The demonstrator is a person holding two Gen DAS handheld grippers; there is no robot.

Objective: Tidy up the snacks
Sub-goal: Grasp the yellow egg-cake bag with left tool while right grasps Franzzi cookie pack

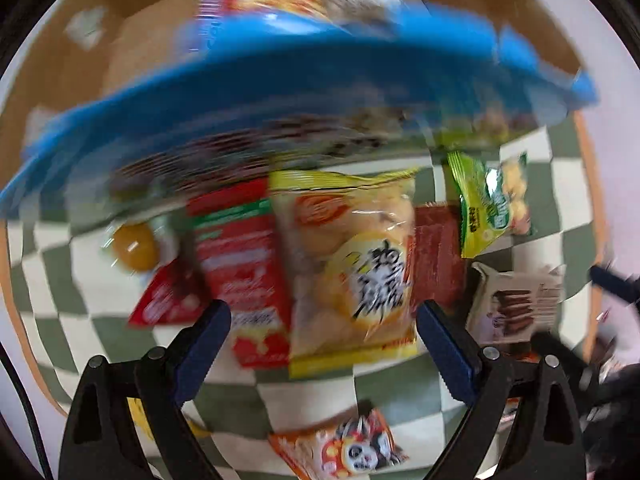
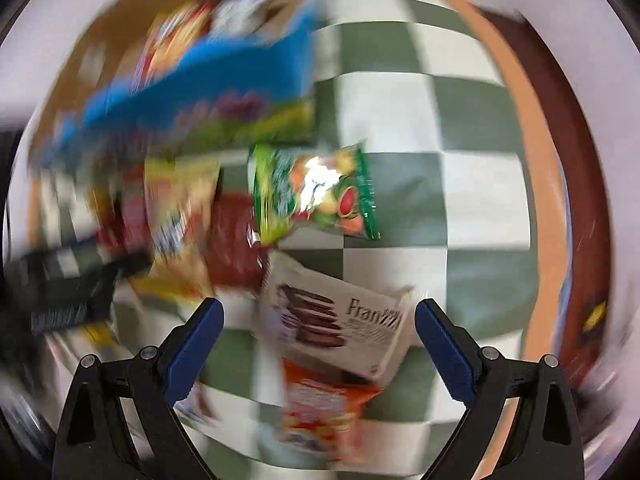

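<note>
- While both claws hang wide open and empty above a checkered desk (image 2: 440, 80), caught at the reaching stage of organizing snacks, nothing yet gripped.
- Left claw (image 1: 322, 344) poised directly over a yellow chip bag (image 1: 352, 268), blue pads straddling it without touching; flanked by a red packet (image 1: 240, 272) on one side and a dark red packet (image 1: 438, 256) on the other.
- Right claw (image 2: 318, 344) spread over a white wafer box (image 2: 340, 320), with an orange packet (image 2: 324, 408) peeking from beneath it.
- Blue bin (image 1: 280, 80) at the far edge of the pile, already holding at least one yellow-and-red bag; probably the destination.
- Next move, by the look of it: lowering until the pads bracket one item, then closing gently, since bags crumple and slide.
- Rough count, blur permitting: one bin, one wafer box, one green fruit-candy bag (image 2: 316, 196), one panda-print pack (image 1: 348, 448), one jelly cup (image 1: 134, 246), roughly eight loose snacks overall.
</note>
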